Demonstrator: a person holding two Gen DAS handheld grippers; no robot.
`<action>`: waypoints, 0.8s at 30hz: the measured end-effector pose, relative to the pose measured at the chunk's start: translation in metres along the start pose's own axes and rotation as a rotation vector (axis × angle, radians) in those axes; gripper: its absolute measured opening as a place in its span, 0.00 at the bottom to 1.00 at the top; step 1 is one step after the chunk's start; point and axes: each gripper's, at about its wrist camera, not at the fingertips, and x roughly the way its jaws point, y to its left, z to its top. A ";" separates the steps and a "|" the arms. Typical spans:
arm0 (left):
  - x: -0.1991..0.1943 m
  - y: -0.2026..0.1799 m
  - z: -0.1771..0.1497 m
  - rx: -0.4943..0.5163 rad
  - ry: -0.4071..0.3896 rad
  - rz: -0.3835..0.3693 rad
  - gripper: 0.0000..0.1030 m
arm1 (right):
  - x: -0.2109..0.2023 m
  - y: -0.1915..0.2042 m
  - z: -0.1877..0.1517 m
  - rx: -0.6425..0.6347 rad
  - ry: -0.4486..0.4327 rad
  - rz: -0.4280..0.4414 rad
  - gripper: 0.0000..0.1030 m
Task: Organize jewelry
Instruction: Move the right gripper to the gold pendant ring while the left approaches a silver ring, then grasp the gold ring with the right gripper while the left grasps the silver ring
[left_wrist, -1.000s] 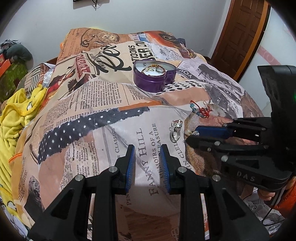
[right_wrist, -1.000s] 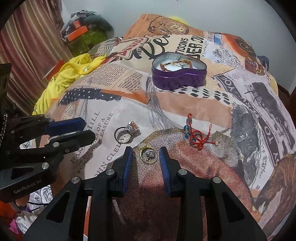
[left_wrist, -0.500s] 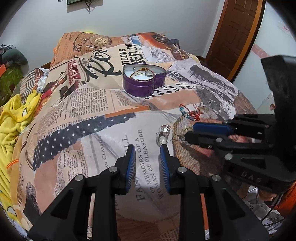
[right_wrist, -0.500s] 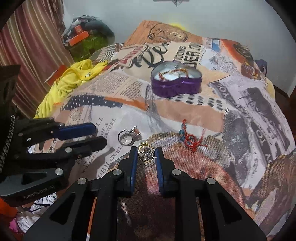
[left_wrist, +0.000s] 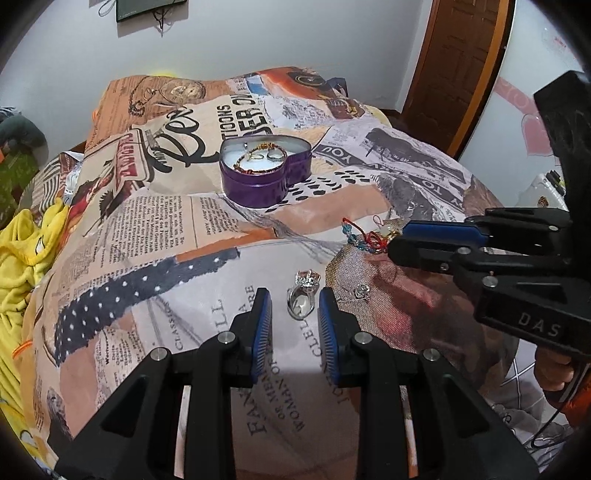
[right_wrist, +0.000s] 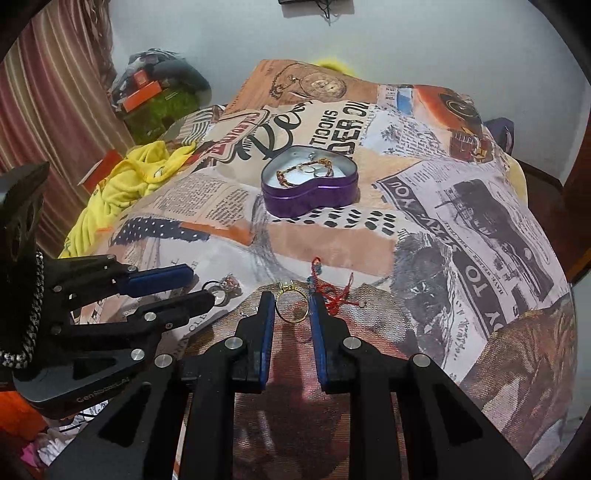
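Jewelry is partly sorted. On the bed (left_wrist: 155, 229), the purple heart-shaped tin (left_wrist: 264, 177) stands open well beyond the hand-held grippers and already holds a beaded bracelet (left_wrist: 258, 158) and what look like two small rings. Still outside it are the tangle of red cord bracelet (right_wrist: 334, 291) on the cover, a silver ring with a large clear stone (left_wrist: 303, 295), a gold ring (right_wrist: 291, 304), and a tiny pale piece (left_wrist: 362, 291) lying beside the silver ring. By my reading, several pieces are left to go in.

The right hand-held gripper (right_wrist: 291, 314) points steeply down and forward, its blue pads narrowly set and pinching the gold ring, which stands upright between them, apparently clear of the cover. The left hand-held gripper (left_wrist: 295, 314), tilted down likewise, has its jaws spread a little around the silver ring, which lies on the cover just beside the right pad; no pinch shows.
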 end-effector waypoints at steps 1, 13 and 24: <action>0.001 -0.001 0.001 0.002 0.002 -0.002 0.26 | 0.000 -0.001 0.000 0.002 -0.001 0.000 0.17; 0.020 -0.010 0.010 0.026 0.024 0.001 0.23 | -0.001 -0.009 0.001 0.014 -0.003 -0.003 0.17; 0.004 -0.004 0.013 0.014 -0.028 0.009 0.12 | -0.004 -0.014 0.002 0.029 -0.010 -0.006 0.17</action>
